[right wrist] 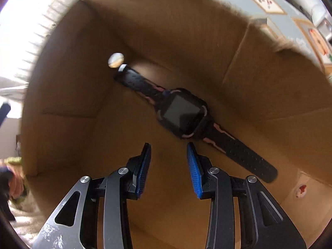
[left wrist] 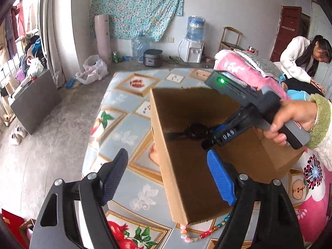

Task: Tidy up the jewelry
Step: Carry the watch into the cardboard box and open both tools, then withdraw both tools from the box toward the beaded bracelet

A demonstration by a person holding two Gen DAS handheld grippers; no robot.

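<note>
1. Right wrist view: a black smartwatch (right wrist: 182,114) with pink trim lies flat on the floor of an open cardboard box (right wrist: 72,108), its strap stretched diagonally across the box floor and its dark square screen facing up.
2. One strap end, with a pale buckle (right wrist: 122,68), reaches the far corner of the box just below a small round hole (right wrist: 115,60) in the box wall; the perforated end runs toward the near right wall.
3. The right gripper (right wrist: 169,161) points down into the box just above the watch, its blue pads (right wrist: 194,166) partly spread, nothing between them and no contact with the watch.
4. Left wrist view: the same watch (left wrist: 194,131) shows dark inside the box (left wrist: 182,176), and a hand (left wrist: 294,118) in a green-cuffed fleece sleeve holds the right gripper over the box opening.
5. The left gripper (left wrist: 168,172) hovers at the near left wall of the box with its jaws spread wide and empty; one pad is outside the box wall, the other over the box interior.
6. A string of coloured beads (left wrist: 204,233) lies on the patterned cloth (left wrist: 124,108), touching the box's near bottom edge.
</note>
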